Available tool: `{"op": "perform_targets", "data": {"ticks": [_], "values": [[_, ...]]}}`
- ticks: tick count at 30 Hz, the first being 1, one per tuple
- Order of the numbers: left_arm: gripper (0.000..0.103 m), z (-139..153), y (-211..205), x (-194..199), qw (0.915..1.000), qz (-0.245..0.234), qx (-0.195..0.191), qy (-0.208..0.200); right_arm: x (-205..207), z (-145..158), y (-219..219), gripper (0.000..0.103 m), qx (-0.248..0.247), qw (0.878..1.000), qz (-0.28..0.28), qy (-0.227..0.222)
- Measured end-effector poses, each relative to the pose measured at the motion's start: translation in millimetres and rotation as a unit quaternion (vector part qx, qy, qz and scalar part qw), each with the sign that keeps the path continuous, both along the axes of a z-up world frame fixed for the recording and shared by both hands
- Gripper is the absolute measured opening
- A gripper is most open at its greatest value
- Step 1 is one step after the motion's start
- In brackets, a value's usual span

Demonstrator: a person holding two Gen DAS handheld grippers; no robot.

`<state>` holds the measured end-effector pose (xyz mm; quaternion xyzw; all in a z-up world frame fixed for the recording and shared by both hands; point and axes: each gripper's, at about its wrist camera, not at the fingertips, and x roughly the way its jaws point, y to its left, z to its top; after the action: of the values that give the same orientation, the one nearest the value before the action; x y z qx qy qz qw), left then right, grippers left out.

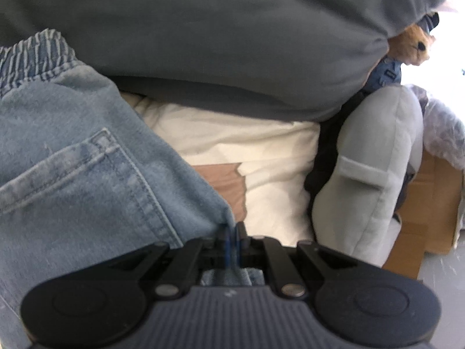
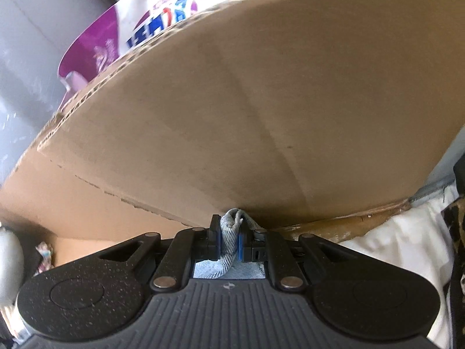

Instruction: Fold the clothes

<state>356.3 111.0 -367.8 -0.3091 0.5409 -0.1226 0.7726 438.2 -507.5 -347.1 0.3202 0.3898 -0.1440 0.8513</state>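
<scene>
1. Nearest to the left camera I see my left gripper (image 1: 232, 232); its two jaws are pressed together on an edge of the jeans (image 1: 72, 160), with only a thin fold of denim between the blue pads.
2. From this pinch the jeans spread to the left and upward in the left view; a back pocket (image 1: 66, 168) and the gathered elastic waistband (image 1: 35, 55) face the camera.
3. My right gripper (image 2: 231, 232) is also clamped on denim; a thicker bunch of the jeans' cloth (image 2: 232, 224) stands up between the jaws, so they are a little more apart than the left ones.
4. Only the left view shows the white bedding (image 1: 232, 145) under the jeans, and a patch of brown wood-like surface (image 1: 223, 180) showing beside the denim.
5. Only the left view shows the large grey-green cushion (image 1: 218, 43) above, the pale grey plush thing (image 1: 377, 160) at the right and an orange soft toy (image 1: 412, 49) behind it.
6. Only the right view shows a big cardboard flap (image 2: 276, 101) just beyond the gripper tips, filling most of the picture; I cannot tell whether the denim touches it.
7. Behind the flap, at the upper left, I see a purple and white package (image 2: 116, 43) with blue letters.
8. White cloth (image 2: 392, 232) lies at the lower right of the right view.
</scene>
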Motion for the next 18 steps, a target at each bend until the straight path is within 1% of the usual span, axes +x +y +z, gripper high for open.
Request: {"op": "perform_targets", "data": {"ticks": [5, 7, 9, 11, 13, 14, 15, 16, 17, 18], "values": [[0.003, -5, -1, 5, 0.9999, 0.011, -0.006, 0.005, 3, -2, -6, 0.01, 0.02, 0.999, -0.025, -0.005], [0.003, -8, -4, 6, 0.9999, 0.01, -0.001, 0.003, 4, -4, -8, 0.01, 0.028, 0.999, -0.034, -0.004], [0.004, -12, -8, 7, 1.0, 0.004, 0.006, 0.001, 6, -9, -10, 0.01, 0.037, 0.999, -0.039, 0.002], [0.005, -15, -9, 10, 0.9999, 0.002, 0.003, 0.011, 9, -14, -13, 0.012, 0.05, 0.998, -0.044, 0.009], [0.014, -10, -11, 9, 0.9999, -0.014, -0.001, 0.007, 9, -15, -14, 0.017, 0.06, 0.997, -0.047, 0.009], [0.014, -8, -14, 6, 0.9996, -0.027, -0.003, 0.002, 7, -13, -12, 0.024, 0.06, 0.997, -0.042, 0.002], [0.015, -5, -17, 2, 0.9991, -0.043, -0.003, -0.001, 5, -10, -10, 0.037, 0.059, 0.998, -0.034, -0.006], [0.014, -5, -20, -2, 0.9985, -0.055, -0.004, 0.001, 4, -7, -6, 0.044, 0.057, 0.998, -0.024, -0.009], [0.014, -5, -23, -6, 0.9978, -0.066, -0.006, 0.003, 2, -4, -2, 0.047, 0.054, 0.998, -0.013, -0.013], [0.014, -5, -27, -9, 0.9972, -0.075, -0.004, 0.004, 2, -2, 1, 0.047, 0.052, 0.999, -0.003, -0.009]]}}
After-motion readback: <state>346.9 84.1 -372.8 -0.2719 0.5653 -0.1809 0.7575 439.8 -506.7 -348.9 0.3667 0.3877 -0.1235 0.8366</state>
